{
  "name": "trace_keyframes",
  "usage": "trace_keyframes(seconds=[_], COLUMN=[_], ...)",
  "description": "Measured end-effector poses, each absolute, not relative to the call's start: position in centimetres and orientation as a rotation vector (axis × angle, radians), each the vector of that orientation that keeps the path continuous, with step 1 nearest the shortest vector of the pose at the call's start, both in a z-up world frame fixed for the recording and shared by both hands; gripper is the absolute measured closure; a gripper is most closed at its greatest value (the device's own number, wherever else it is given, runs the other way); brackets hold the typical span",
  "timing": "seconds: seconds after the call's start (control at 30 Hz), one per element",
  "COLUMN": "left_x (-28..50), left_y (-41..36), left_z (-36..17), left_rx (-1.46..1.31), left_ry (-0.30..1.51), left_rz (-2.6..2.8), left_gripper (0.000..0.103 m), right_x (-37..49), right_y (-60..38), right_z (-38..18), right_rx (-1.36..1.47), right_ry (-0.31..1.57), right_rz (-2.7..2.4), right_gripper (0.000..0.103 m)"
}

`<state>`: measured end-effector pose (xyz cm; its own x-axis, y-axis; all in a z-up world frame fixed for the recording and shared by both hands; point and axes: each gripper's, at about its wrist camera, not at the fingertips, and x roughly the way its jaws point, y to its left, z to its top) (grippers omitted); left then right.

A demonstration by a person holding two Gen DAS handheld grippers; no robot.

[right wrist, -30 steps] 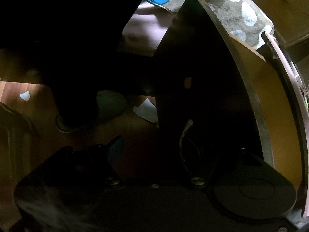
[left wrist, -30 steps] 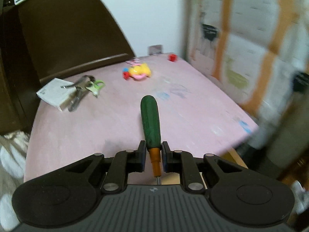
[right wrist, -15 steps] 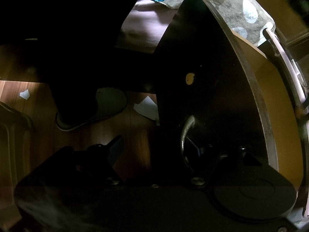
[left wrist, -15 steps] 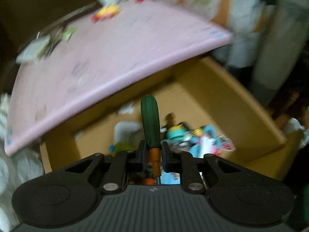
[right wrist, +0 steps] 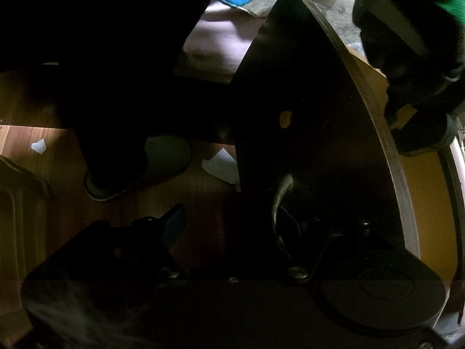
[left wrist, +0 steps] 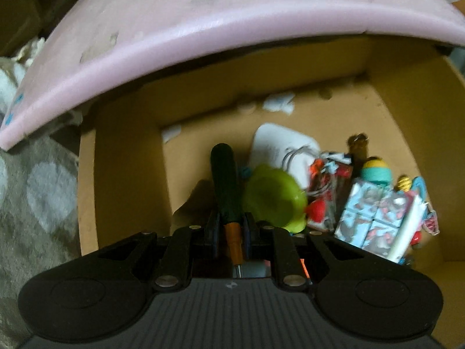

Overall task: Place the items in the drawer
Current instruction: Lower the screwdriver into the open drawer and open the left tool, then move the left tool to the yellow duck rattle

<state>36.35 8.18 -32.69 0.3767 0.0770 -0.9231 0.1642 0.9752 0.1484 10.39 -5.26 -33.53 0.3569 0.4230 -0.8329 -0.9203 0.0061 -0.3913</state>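
The left tool (left wrist: 231, 232) pinches a screwdriver (left wrist: 226, 183) by its orange neck, green handle pointing into the open drawer (left wrist: 128, 180), above a green cup (left wrist: 273, 197) and toys beneath the pink bench (left wrist: 203, 23). The right tool (right wrist: 232, 226) is spread wide, apparently straddling the drawer's metal handle (right wrist: 279, 203) in the dark.

a home: toy-filled drawer (left wrist: 386, 110), pink table (left wrist: 203, 29), heart-patterned rug (left wrist: 37, 192), slipper (right wrist: 162, 160)
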Motion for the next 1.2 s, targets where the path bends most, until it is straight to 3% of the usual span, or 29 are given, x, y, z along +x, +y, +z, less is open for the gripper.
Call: trace_keyframes(seconds=[0.03,0.1,0.13,0.47,0.87,1.2], left_x=[36.3,36.1,36.0,34.5,31.6,36.1], left_y=[8.2,8.3,8.4,8.0,5.5,4.0], left_z=[-32.6,-32.5,-32.2,-29.1,-21.1,-17.6], left_rx=[0.241,0.256,0.246,0.186,0.162,0.162], left_ry=[1.183,1.175,1.168,1.106,0.947,0.808], left_rz=[-0.054,-0.050,-0.050,-0.063,-0.182,-0.170], left_gripper=[0.084,0.061,0.043,0.042,0.042,0.042], right_x=[10.4,10.3,10.3,10.3,10.3,10.2], right_y=[-5.2,-5.2,-5.2,-5.0,-5.1,-5.0], right_z=[-33.5,-33.5,-33.5,-33.4,-33.5,-33.5], right_rx=[-1.107,-1.107,-1.106,-1.097,-1.081,-1.084], right_ry=[0.574,0.574,0.575,0.583,0.581,0.579], right_rz=[1.146,1.145,1.145,1.138,1.133,1.136], right_gripper=[0.035,0.035,0.035,0.035,0.034,0.033])
